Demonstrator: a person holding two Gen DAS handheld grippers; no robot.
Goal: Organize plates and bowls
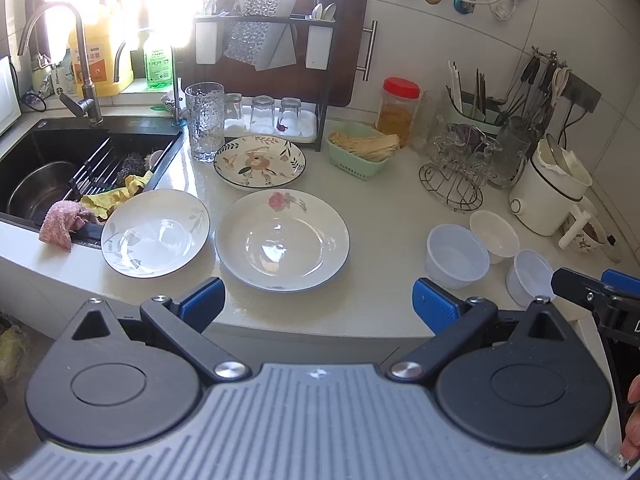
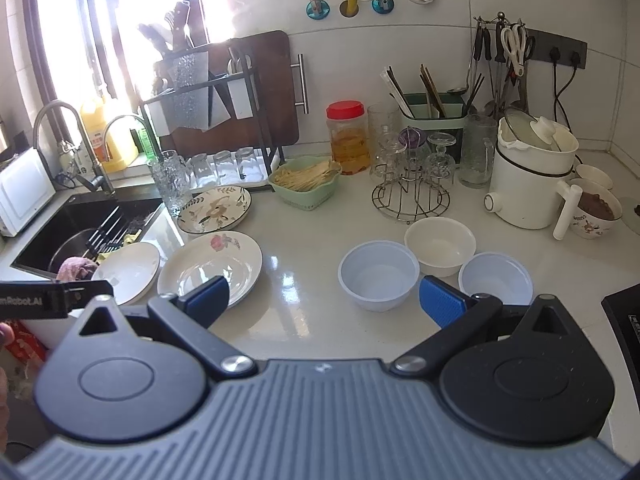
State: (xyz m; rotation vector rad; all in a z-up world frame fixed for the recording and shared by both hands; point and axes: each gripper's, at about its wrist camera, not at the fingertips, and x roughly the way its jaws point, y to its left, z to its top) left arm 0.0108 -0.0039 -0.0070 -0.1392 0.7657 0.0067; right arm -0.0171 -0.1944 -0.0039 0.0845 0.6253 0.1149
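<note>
Judging by the layout, we rate the task as not yet started: nothing is stacked. Three plates lie singly on the counter [image 1: 384, 184]: the rose plate [image 1: 282, 240] in front, the leaf plate [image 1: 155, 233] just beside it at the sink edge, and the floral plate [image 1: 259, 162] behind, near the glass pitcher [image 1: 205, 122]. Three bowls sit well apart from the plates, to the right: two pale blue bowls [image 2: 378, 274] [image 2: 496, 274] and a white bowl [image 2: 440, 246] behind them, close together; we cannot tell if they touch.

Left gripper [image 1: 318, 306]: jaws wide apart, holding nothing, hovering at the counter's front edge, approx. in line with the rose plate. Right gripper [image 2: 324, 298]: likewise spread wide and empty, the nearer blue bowl between its fingers in the view, no contact.

Remaining, in our est.: stack plates, nest bowls.

Surface: pale glossy stone, w/ strong glare. Room: kitchen w/ black sink [image 1: 60, 160] at left, bright window, glass rack, chopstick holder, red-lid jar [image 2: 349, 136], white electric pot [image 2: 532, 184], tiled wall.
</note>
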